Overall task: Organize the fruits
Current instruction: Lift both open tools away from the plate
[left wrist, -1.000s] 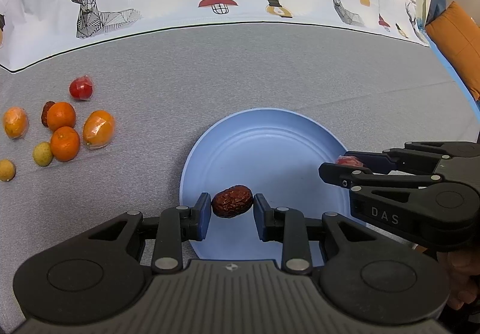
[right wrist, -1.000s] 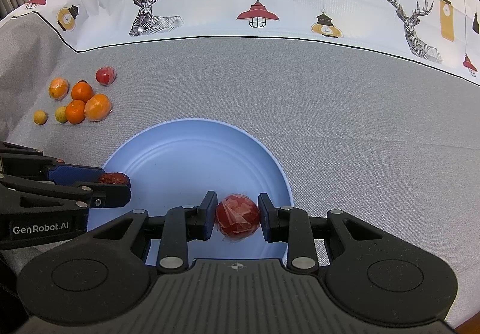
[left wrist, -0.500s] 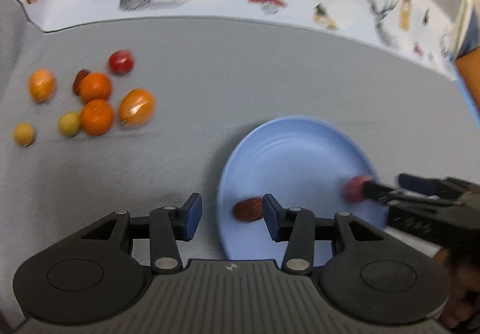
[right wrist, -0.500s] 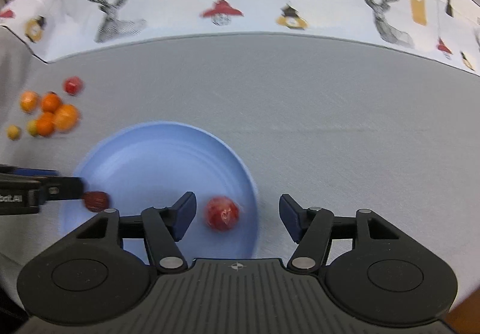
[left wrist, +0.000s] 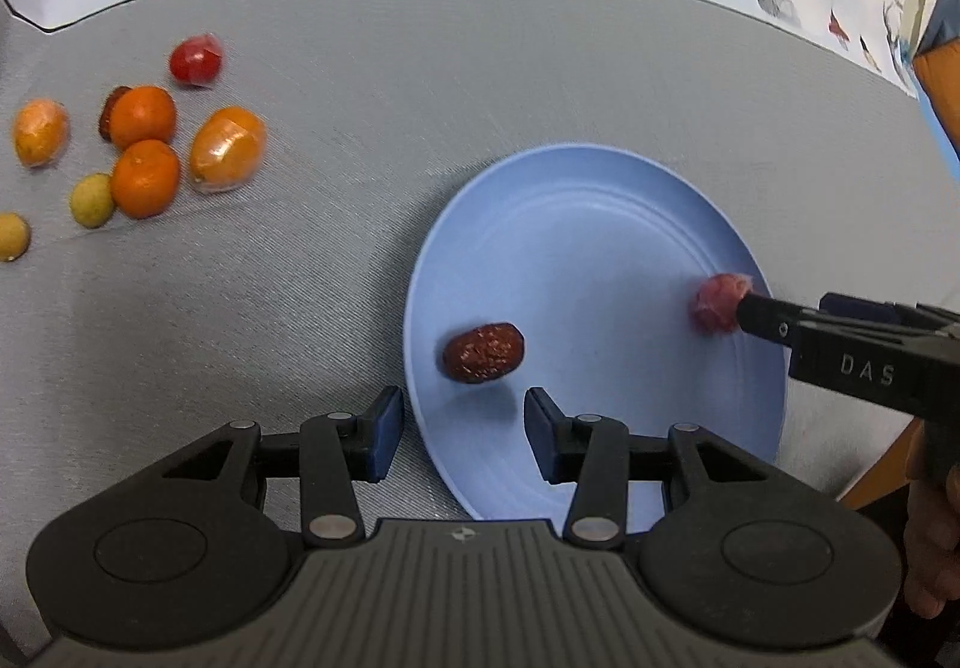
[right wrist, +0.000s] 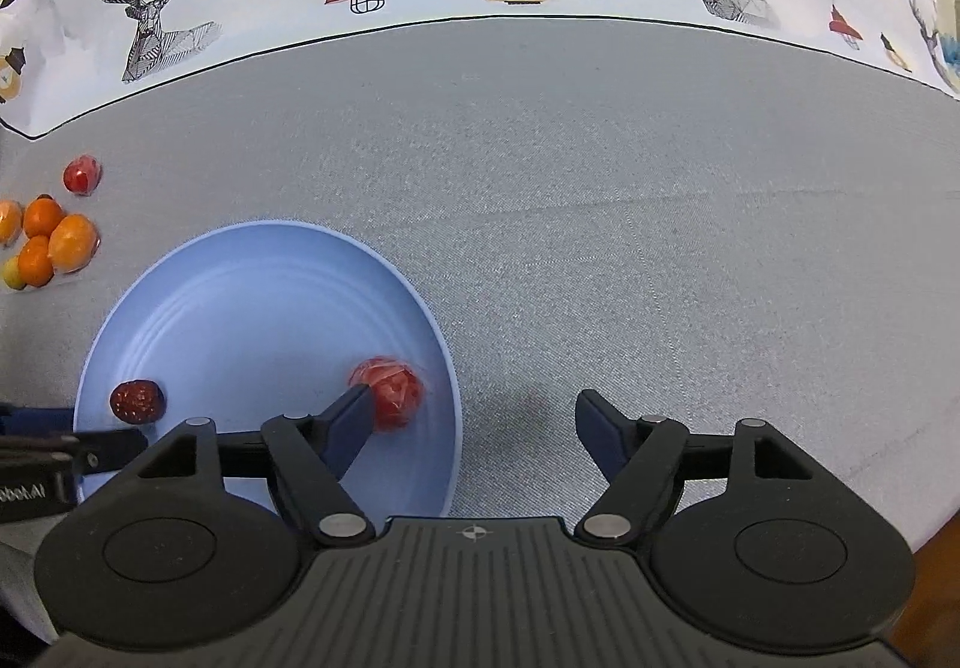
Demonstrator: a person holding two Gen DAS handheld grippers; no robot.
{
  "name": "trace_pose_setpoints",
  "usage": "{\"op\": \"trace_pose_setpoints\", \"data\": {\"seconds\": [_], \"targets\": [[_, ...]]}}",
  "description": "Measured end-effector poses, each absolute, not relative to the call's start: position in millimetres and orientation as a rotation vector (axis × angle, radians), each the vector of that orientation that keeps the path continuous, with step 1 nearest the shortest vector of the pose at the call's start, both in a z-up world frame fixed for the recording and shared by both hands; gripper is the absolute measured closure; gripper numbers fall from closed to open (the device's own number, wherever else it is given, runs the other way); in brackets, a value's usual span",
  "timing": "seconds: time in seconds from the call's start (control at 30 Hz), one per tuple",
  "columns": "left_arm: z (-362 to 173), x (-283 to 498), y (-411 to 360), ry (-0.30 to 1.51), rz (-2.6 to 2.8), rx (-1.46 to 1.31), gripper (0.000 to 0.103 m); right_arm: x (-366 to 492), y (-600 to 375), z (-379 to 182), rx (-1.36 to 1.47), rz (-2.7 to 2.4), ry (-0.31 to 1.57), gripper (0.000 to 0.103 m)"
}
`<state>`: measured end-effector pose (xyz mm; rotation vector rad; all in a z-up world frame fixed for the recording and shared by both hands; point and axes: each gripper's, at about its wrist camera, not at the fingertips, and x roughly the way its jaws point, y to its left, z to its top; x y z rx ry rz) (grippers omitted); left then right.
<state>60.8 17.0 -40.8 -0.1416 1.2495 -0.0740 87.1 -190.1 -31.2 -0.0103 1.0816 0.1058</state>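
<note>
- Blue plate (left wrist: 600, 200): lies on the grey tablecloth (left wrist: 420, 68), toward its near edge; holds two pieces of fruit, both lying loose.
- Dried red date (left wrist: 483, 351): on the plate's near-left portion, long axis running roughly across the left wrist view, slightly tilted. It lies just ahead of the left gripper (left wrist: 459, 425) and is touched by neither pad.
- Left gripper: jaws parted, having just been opening; nothing between the pads. One finger is over the cloth just outside the plate's left rim, the other over the plate.
- Wrapped red fruit (right wrist: 390, 393): on the plate's right portion, near the rim. The inner fingertip (right wrist: 354, 416) of the right gripper (right wrist: 474, 428) touches or nearly touches it; which, cannot be told.
- Right gripper: jaws wide apart, having just been opening; the fruit lies at the inner finger, not between the pads. The outer finger stands over bare cloth beyond the plate's right rim.
- Loose fruit cluster (left wrist: 144, 146): oranges, wrapped orange pieces, small yellow fruits, a red wrapped one (left wrist: 195, 60) and a dark piece behind an orange, at the cloth's far-left area, well apart from the plate.
- Judgement: the next pick lies far-left of both grippers; the left gripper is the nearer, with the plate between the right gripper and the cluster.
</note>
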Motion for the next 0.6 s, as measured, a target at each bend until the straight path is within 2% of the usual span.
{"op": "trace_pose_setpoints", "data": {"seconds": [0.6], "targets": [[-33.7,67.0,12.0,1.181,-0.124,-0.203,0.054,90.1,-189.5,-41.2,0.109,0.188,1.134,0.026]]}}
